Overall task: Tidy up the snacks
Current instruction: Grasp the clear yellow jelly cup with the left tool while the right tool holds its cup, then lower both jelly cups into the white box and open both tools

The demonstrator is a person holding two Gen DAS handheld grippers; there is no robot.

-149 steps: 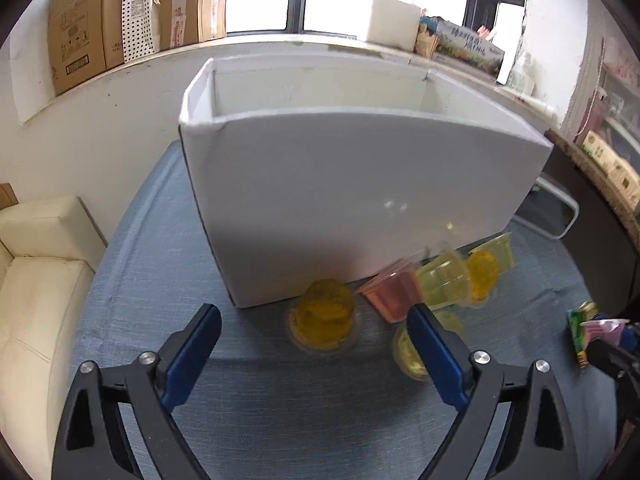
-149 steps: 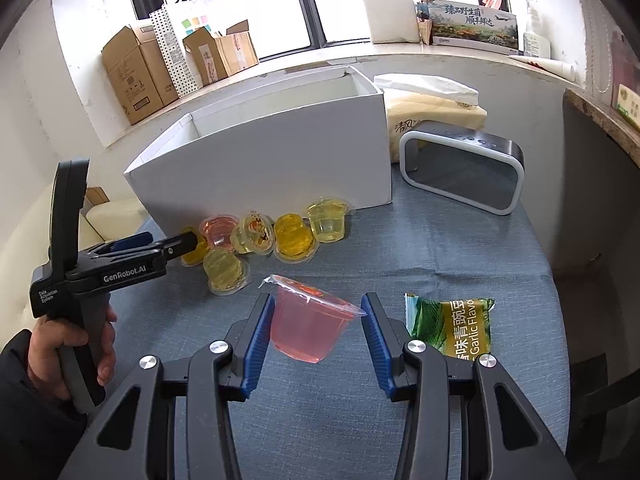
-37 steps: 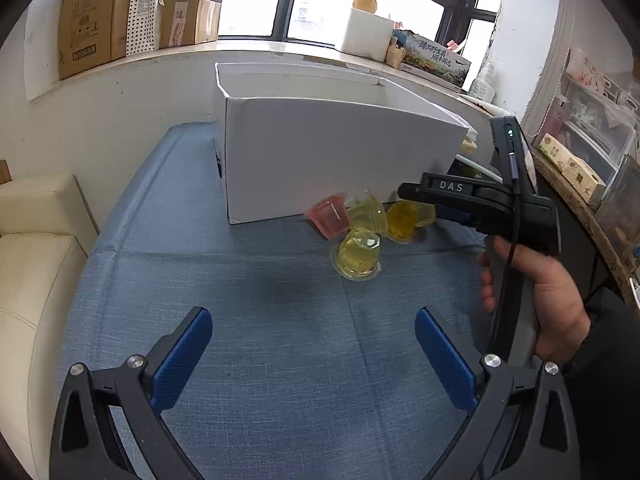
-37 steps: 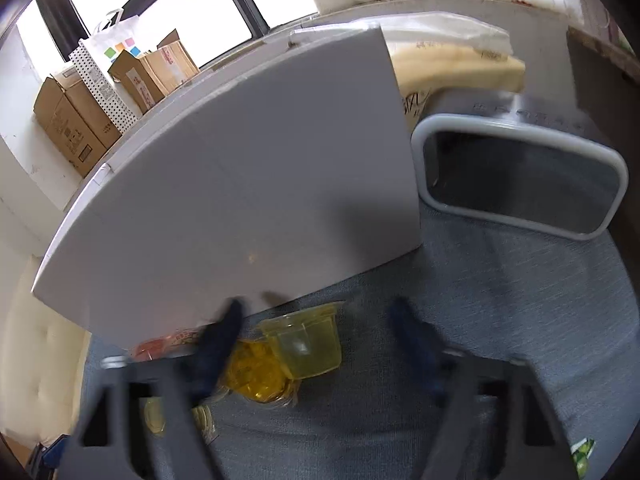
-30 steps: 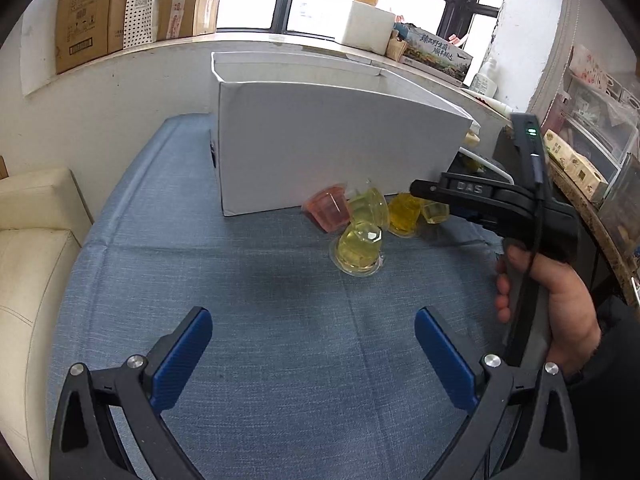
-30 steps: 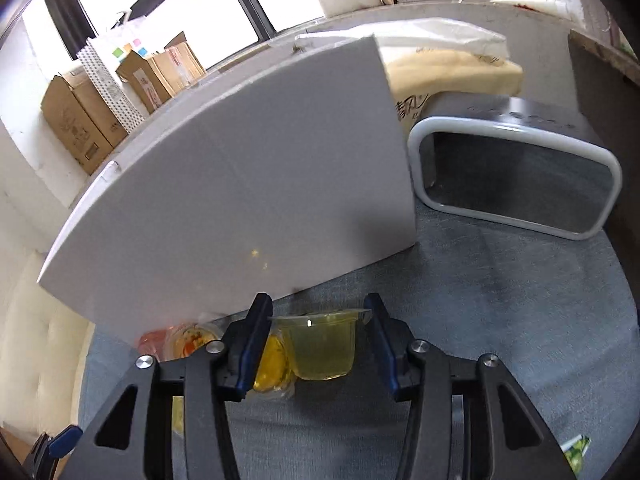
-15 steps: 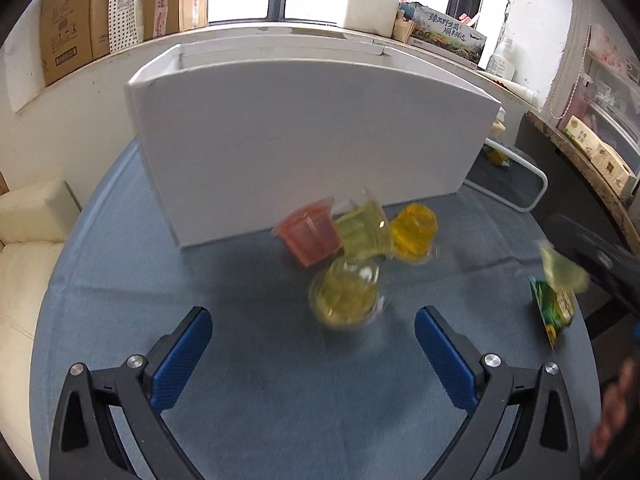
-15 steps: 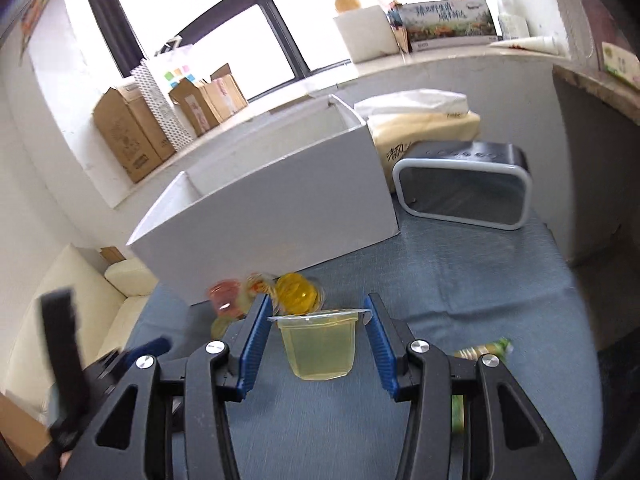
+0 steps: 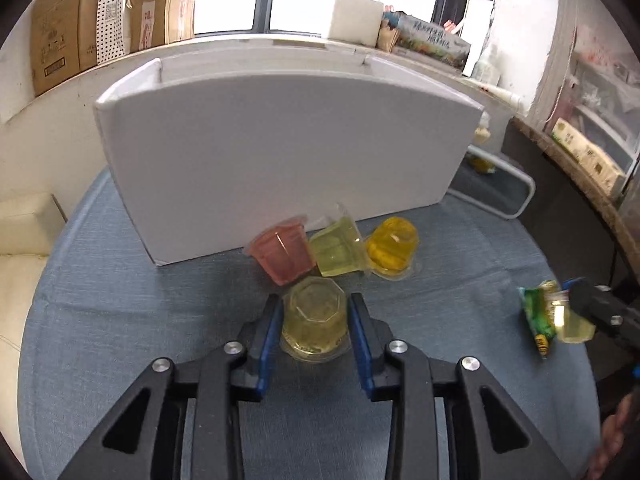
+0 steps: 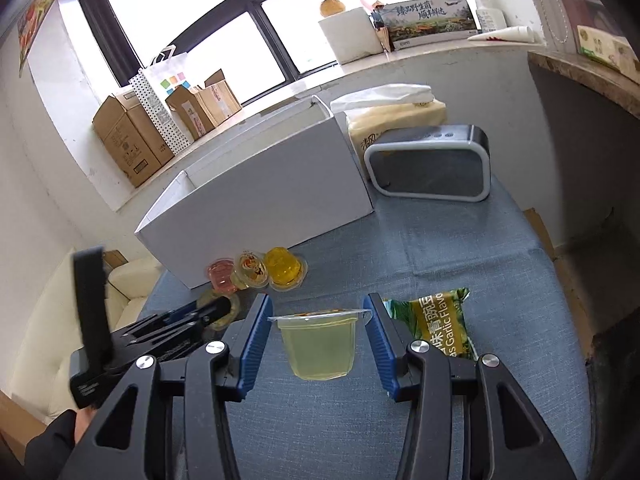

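My left gripper is shut on an upturned yellow jelly cup that rests on the blue cloth. Just beyond it lie a pink cup, a pale green cup and an orange cup, against the front of the white box. My right gripper is shut on a pale yellow jelly cup, held upright by its rim above the cloth. A green garlic snack packet lies just right of it. The box's inside is hidden.
A grey speaker and a tissue pack stand right of the box. Cardboard boxes sit on the windowsill. A cream sofa is at the left. The table's right edge drops off near the packet.
My left gripper moved forward and closed on the upturned yellow cup. My right gripper lifted its pale yellow cup back away from the box, to beside the snack packet.
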